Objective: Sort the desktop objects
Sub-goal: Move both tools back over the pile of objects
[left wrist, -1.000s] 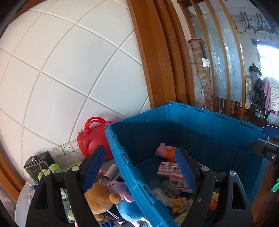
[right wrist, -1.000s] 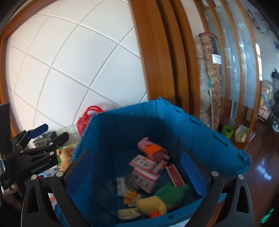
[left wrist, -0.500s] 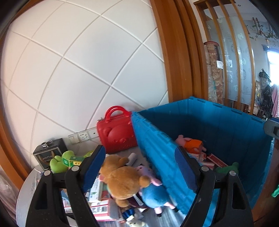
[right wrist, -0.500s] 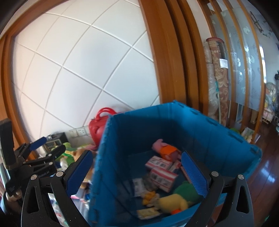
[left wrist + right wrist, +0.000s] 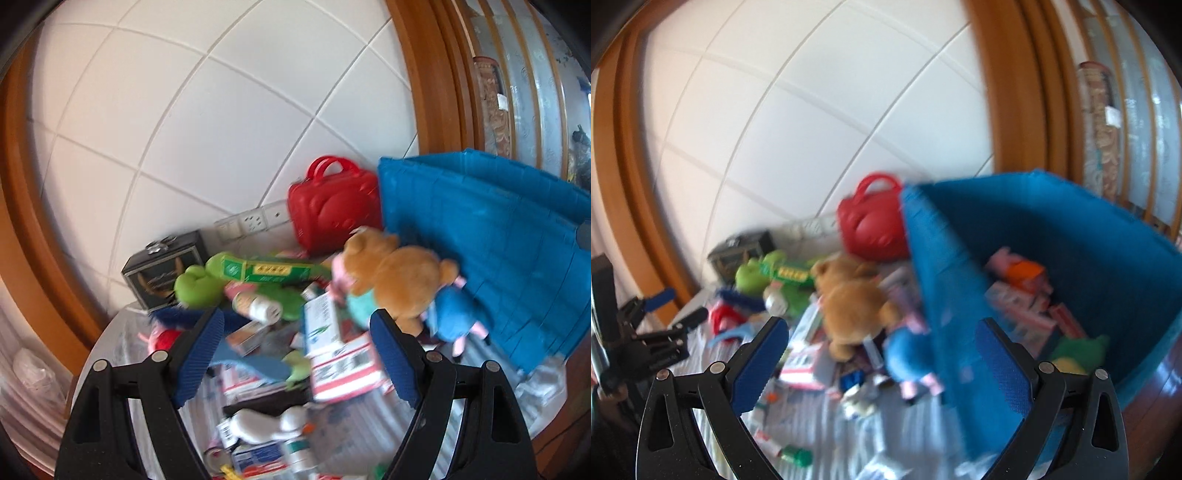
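Both views off bin (image 5: 480, 229), blurred.

A cloth-covered table (image 5: 369, 424) carries a heap of plush toys (image 5: 399, 280) and cartons (image 5: 343, 365), a red case (image 5: 332, 214), a dark box (image 5: 162, 269) and a blue crate (image 5: 1052, 258).

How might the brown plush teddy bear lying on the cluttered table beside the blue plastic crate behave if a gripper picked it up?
The brown plush teddy bear looks soft, so it would probably squash under the pads. Its limbs would likely dangle. Being stuffed fabric, it is probably light and unlikely to slip.
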`<state>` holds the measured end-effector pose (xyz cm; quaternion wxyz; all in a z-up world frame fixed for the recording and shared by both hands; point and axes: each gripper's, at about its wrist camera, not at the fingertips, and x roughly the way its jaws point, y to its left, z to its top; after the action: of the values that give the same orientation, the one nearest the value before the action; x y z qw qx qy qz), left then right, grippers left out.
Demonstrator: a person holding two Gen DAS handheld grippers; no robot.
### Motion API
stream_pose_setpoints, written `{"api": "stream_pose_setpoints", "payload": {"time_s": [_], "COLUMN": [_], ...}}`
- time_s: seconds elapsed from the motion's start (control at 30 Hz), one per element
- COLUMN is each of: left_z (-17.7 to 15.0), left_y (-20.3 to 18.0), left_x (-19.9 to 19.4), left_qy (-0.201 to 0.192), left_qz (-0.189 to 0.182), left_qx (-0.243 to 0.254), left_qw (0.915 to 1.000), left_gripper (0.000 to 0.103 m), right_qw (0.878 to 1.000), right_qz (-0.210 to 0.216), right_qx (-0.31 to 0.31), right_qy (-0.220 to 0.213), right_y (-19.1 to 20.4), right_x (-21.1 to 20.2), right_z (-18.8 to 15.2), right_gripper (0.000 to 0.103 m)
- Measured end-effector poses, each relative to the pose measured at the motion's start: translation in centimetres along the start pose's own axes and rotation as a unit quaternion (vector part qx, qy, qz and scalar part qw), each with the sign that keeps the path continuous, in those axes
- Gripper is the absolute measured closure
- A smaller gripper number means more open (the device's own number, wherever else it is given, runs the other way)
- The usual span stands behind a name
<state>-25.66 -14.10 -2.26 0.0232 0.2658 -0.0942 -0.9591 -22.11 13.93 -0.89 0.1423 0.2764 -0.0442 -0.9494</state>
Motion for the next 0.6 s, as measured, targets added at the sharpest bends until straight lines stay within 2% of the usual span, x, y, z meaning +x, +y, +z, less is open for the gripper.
{"api": "stream_pose_setpoints", "payload": {"time_s": [0.13, 0.27, 0.33, 0.43, 0.57, 0.6], "left_z": [-3.0, -7.2, -10.0, -14.4, -20.8, -22.3], "left_y": [3.6, 5.7, 5.9, 5.9, 5.5, 5.2], "left_x": [0.1, 0.8, 1.1, 1.7, 3.1, 3.4], "left_qy": [0.025, 0.056, 0.080, 0.127, 0.222, 0.242], "left_qz": [0.002, -0.005, -0.010, 0.002, -0.013, -0.020], "left_qx": [-0.006, -0.010, -0.002, -0.003, -0.070, -0.095], "left_qw": [0.9997, 0.9983, 0.9967, 0.9919, 0.9723, 0.9656], "left_gripper": [0.021, 0.021, 0.021, 0.021, 0.021, 0.021], "right_qw": [0.998, 0.990, 0.980, 0.960, 0.929, 0.917], "right_qz": [0.033, 0.078, 0.102, 0.140, 0.174, 0.179], "right_qx": [-0.011, -0.055, -0.093, -0.149, -0.221, -0.241], "right_qy": [0.044, 0.101, 0.145, 0.194, 0.242, 0.264], "right_y": [4.0, 7.7, 9.5, 11.6, 13.0, 13.1], "right_x": [3.3, 6.8, 8.7, 10.6, 13.1, 14.2], "right_z": [-3.5, -7.5, -10.0, -13.5, -18.0, -19.5], "right_gripper": [0.001, 0.001, 0.001, 0.001, 0.002, 0.003]}}
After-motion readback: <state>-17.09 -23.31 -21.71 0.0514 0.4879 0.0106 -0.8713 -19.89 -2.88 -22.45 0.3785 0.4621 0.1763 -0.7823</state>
